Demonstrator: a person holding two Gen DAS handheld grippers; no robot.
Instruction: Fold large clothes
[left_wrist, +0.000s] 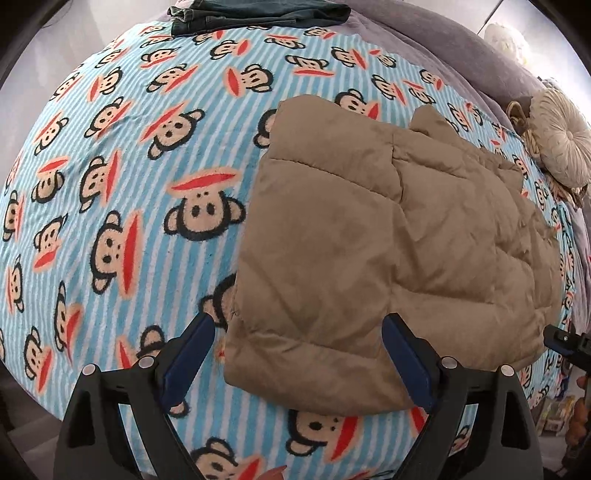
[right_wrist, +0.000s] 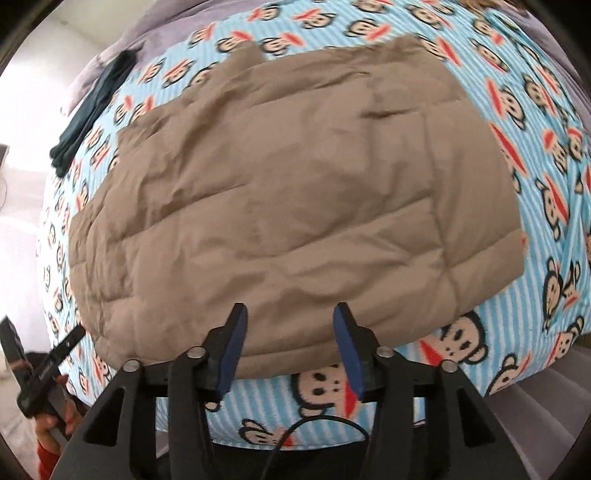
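Note:
A tan quilted puffer jacket (left_wrist: 388, 243) lies folded flat on the bed; it fills the middle of the right wrist view (right_wrist: 288, 206). My left gripper (left_wrist: 297, 323) is open and empty, hovering over the jacket's near left corner. My right gripper (right_wrist: 290, 312) is open and empty, above the jacket's near edge. The right gripper's tip shows at the right edge of the left wrist view (left_wrist: 565, 341). The left gripper shows at the lower left of the right wrist view (right_wrist: 44, 373).
A blue-striped monkey-print blanket (left_wrist: 122, 192) covers the bed. Dark folded trousers (left_wrist: 258, 14) lie at its far edge, also in the right wrist view (right_wrist: 96, 110). A round cream cushion (left_wrist: 561, 136) and a grey cover (left_wrist: 443, 48) sit at the right.

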